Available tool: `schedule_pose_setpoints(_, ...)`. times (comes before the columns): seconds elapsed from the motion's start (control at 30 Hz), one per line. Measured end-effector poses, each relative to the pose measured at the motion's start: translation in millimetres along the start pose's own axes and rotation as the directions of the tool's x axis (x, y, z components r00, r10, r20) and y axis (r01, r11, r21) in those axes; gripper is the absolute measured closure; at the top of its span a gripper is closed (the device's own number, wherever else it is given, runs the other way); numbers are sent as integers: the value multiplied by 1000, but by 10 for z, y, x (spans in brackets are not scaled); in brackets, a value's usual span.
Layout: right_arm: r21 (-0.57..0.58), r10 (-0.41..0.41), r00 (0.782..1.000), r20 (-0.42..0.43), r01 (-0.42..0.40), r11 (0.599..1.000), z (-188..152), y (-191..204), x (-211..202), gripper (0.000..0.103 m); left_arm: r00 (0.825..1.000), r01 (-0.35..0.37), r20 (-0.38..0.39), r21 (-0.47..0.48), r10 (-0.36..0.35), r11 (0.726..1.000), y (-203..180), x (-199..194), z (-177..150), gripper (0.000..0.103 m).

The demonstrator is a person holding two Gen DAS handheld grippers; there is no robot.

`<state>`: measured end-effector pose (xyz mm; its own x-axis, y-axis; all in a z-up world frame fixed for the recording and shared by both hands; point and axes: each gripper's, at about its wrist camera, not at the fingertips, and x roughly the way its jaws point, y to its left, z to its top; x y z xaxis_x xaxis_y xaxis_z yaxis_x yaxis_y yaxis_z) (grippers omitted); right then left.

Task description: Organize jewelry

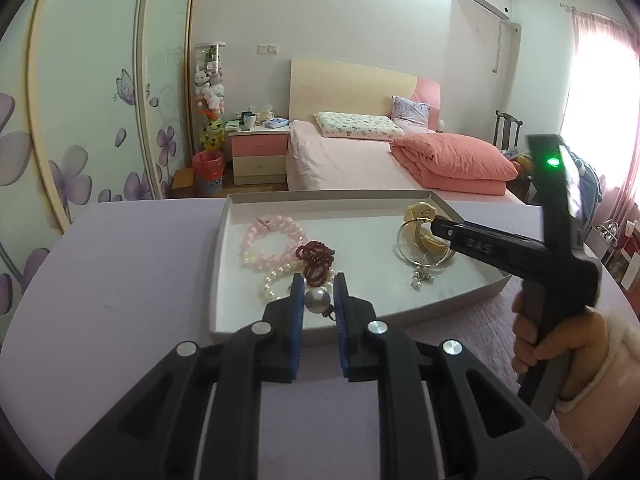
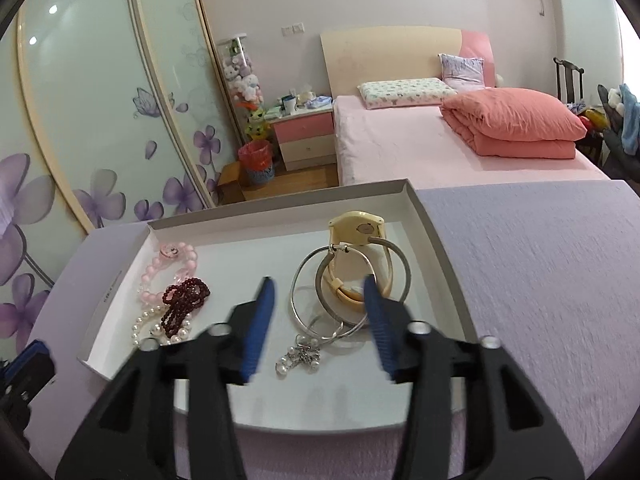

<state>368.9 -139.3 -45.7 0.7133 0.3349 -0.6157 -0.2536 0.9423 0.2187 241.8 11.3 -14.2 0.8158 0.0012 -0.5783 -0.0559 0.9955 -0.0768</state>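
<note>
A shallow white tray (image 1: 360, 216) (image 2: 132, 256) on the lavender table holds jewelry. A pink bead bracelet (image 1: 272, 240) (image 2: 168, 268), a dark red bead bracelet (image 1: 316, 258) (image 2: 184, 304) and a white pearl strand (image 1: 276, 280) (image 2: 148, 324) lie at its left. A cream watch (image 1: 420, 216) (image 2: 360, 232), silver bangles (image 2: 332, 308) and a pearl charm (image 2: 300, 356) lie at its right. My left gripper (image 1: 319, 286) is shut on a large grey pearl bead (image 1: 318, 301) at the tray's near edge. My right gripper (image 2: 320, 292) is open above the bangles and also shows in the left wrist view (image 1: 436, 226).
The lavender table (image 2: 540, 280) extends right of the tray. Behind it stand a pink bed (image 1: 360, 160), a nightstand (image 1: 260, 152), a red bin (image 1: 208, 170) and a floral wardrobe (image 1: 80, 120). A chair (image 2: 568, 80) stands at the far right.
</note>
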Motion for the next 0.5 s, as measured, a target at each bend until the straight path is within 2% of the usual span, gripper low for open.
schedule_pose_setpoints(0.27, 28, -17, 999, 42, 16, 999, -144, -276, -364, 45, 999, 48, -20, -19, -48, 999, -69, 406, 213, 88)
schedule_pose_setpoints(0.5, 23, -31, 997, 78, 29, 999, -200, -336, -429, 42, 994, 86, -70, -29, -88, 996, -187, 866, 354, 87)
